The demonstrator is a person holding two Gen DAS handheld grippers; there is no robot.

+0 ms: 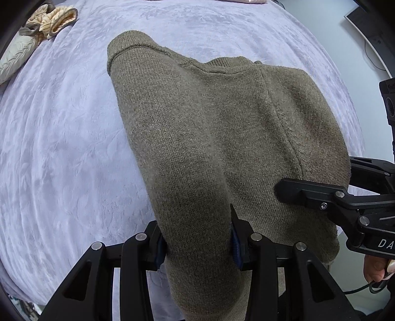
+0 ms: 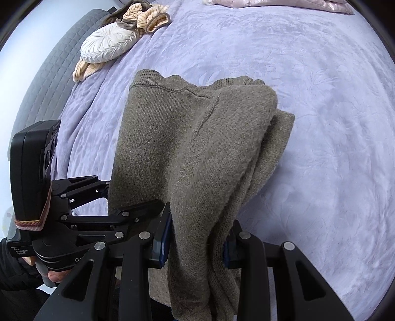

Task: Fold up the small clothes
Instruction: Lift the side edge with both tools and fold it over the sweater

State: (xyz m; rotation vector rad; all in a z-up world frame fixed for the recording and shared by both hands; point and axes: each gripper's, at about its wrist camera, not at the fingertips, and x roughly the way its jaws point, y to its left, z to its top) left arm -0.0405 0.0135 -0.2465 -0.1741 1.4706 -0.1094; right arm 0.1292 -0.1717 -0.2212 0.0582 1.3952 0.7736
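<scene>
Pinching the near hem of this sweater (image 1: 222, 138), left gripper (image 1: 197, 244) and right gripper (image 2: 197, 244) look clamped; it's floppy, thick knit, so grab bunched edges.

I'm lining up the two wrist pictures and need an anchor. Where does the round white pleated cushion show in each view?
Left wrist view: the white cushion sits at the far upper-left edge, partly cut off, below the striped peach cloth.
Right wrist view: the white cushion lies upper left, whole, beside the grey quilted headboard.
Shared landmark: the striped peach cloth touching the cushion.
</scene>
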